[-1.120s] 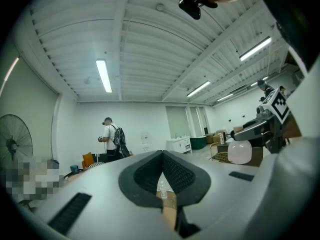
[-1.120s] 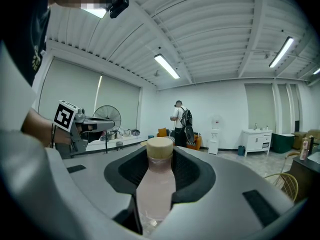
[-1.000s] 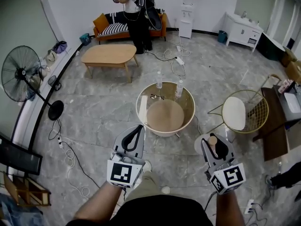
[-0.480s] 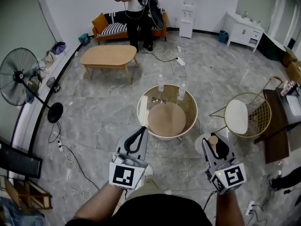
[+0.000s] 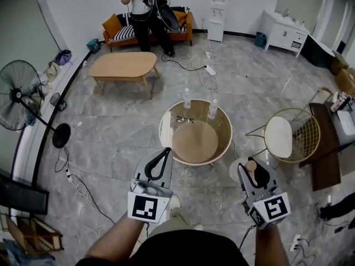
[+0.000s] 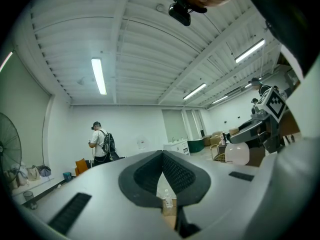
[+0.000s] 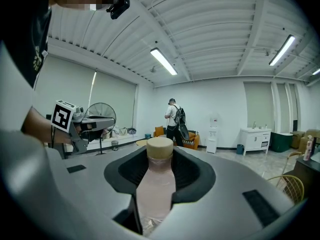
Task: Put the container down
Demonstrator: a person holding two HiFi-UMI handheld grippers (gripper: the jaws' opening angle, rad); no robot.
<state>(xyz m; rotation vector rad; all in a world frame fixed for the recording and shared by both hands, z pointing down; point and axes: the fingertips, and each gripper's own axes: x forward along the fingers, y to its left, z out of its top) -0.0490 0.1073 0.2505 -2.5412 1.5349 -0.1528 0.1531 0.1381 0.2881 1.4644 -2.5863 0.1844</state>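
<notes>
shifted left in the head view since a second ago: the black standing fan (image 5: 19,96) and the far person with a backpack (image 5: 136,4), now at the orange sofa's (image 5: 113,25) left end. both tools keep their spots low in frame. nearest, the left gripper (image 5: 166,150) is closed and empty, its pads meeting at the tips. the right gripper (image 5: 256,170) clamps the frosted translucent container with a tan cap (image 7: 159,184) by the neck, held above the floor just right of the round glass-topped table with a cream rim (image 5: 166,132). only the right gripper view shows the neck between the pads; only the left gripper view shows its pale rounded body (image 6: 237,153) from the side. two clear water bottles (image 5: 187,97) stand on the table.
</notes>
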